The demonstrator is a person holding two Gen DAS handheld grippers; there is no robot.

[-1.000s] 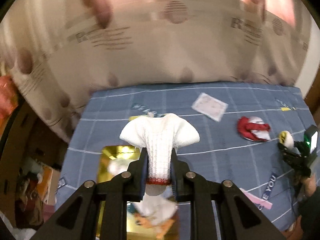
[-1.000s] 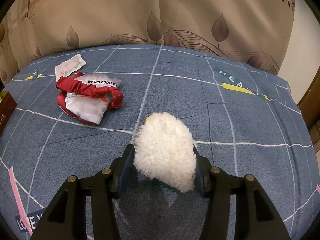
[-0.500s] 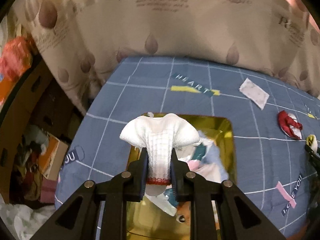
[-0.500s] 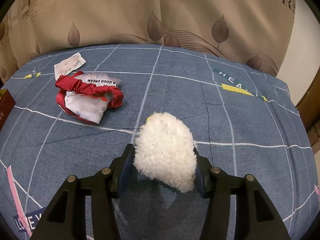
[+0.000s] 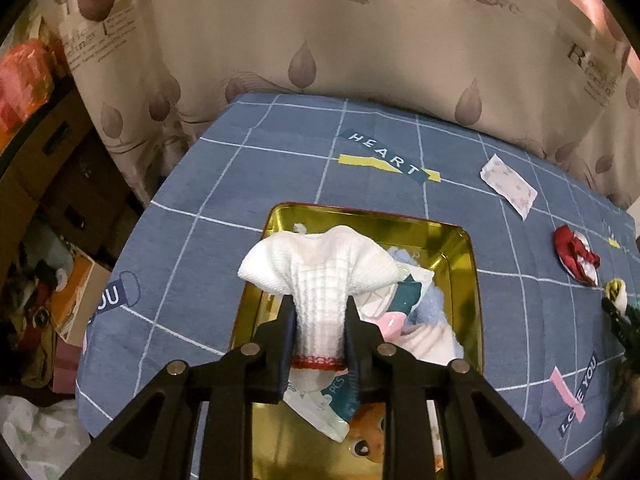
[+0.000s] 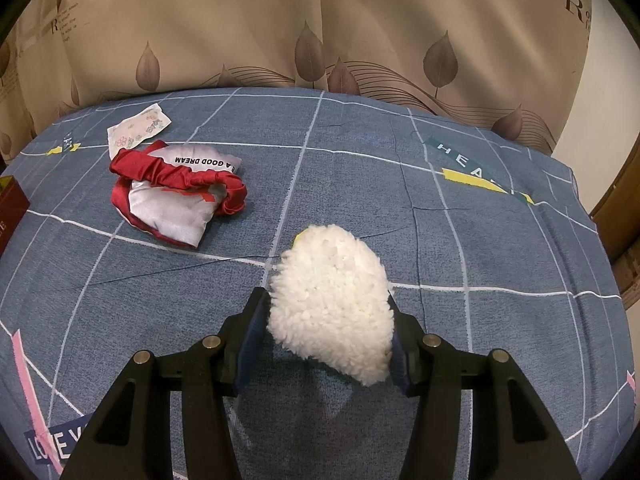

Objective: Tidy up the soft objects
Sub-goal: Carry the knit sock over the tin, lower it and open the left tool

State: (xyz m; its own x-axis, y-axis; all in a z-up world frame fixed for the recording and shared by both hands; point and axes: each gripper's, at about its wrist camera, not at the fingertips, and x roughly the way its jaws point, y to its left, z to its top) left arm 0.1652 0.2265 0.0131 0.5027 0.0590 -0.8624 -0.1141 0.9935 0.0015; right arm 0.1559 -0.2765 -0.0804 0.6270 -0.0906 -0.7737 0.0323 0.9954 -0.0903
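My left gripper [image 5: 318, 304] hangs over the gold tin tray [image 5: 360, 212], pointing steeply down. A white knitted cloth with a red trim [image 5: 320, 264] sits between its pads, which still touch it while the jaws are opening. Several soft items lie in the tray under it. My right gripper [image 6: 326, 308] is shut on a white fluffy pad [image 6: 332, 280] just above the blue bedsheet [image 6: 480, 240]. A red and white satin eye mask [image 6: 176, 196] lies to its left. The left wrist view has the mask [image 5: 576, 256] and the right gripper [image 5: 618, 312] far right.
A small printed paper packet [image 6: 138, 130] lies beyond the mask near the beige curtain [image 6: 320, 20]. The edge of a dark red box [image 6: 12, 204] shows at the far left. Cardboard boxes and clutter [image 5: 48, 280] stand on the floor left of the bed.
My left gripper has carried the white cloth across to above the tray and come lower. Its jaws stand slightly wider. The right gripper and its fluffy pad have not moved.
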